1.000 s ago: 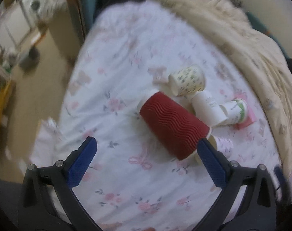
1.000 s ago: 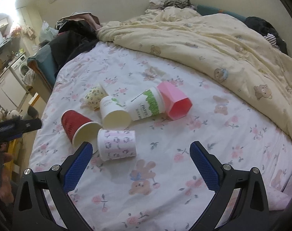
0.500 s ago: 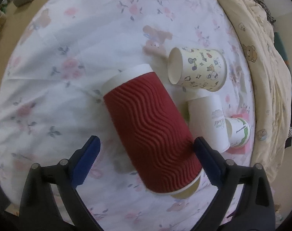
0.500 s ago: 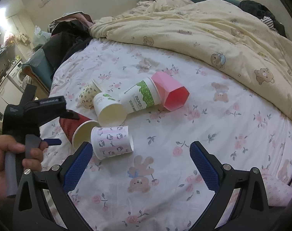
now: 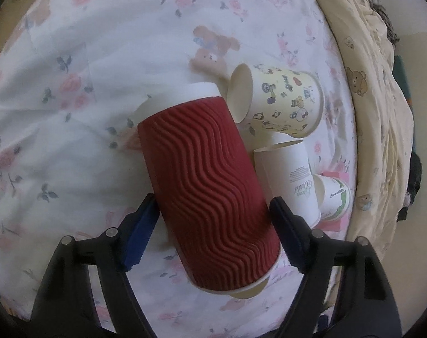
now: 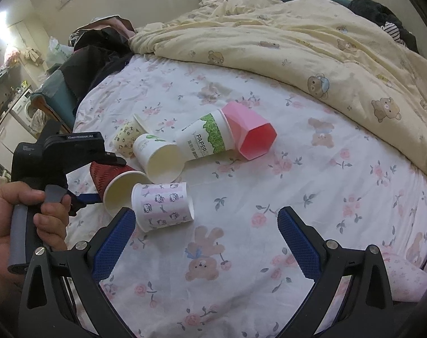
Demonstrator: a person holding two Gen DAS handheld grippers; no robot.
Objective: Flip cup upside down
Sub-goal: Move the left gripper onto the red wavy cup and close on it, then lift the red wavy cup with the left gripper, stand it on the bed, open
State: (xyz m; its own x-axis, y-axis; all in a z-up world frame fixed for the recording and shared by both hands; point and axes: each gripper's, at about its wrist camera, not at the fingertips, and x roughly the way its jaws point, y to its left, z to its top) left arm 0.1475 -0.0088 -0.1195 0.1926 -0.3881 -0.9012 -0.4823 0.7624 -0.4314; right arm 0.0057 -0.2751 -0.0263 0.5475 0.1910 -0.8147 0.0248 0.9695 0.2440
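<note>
The red ripple-wall paper cup (image 5: 205, 186) lay on its side on the flower-print bed sheet (image 5: 72, 112), at the centre of the left wrist view, its white-lined mouth toward the bottom of the frame. The left gripper (image 5: 213, 211) straddled the cup's lower half, its jaws drawn in against both flanks; they appeared clamped on it, though firm contact on the left side was hard to confirm.

In the right wrist view the right gripper (image 6: 206, 242) hung over bare sheet at the bottom of the frame, jaws wide apart and holding nothing.

The risks looked plain. A thin paper wall could buckle or ovalise under a hard squeeze, and the tapered, ribbed side could let the cup slide out during rotation. The white paper cup (image 5: 292, 177) and the cartoon-print cup (image 5: 281, 104) lay just beside it on the right, so a sweeping turn could knock them. The soft bedding could also tip the cup once set on its rim.
</note>
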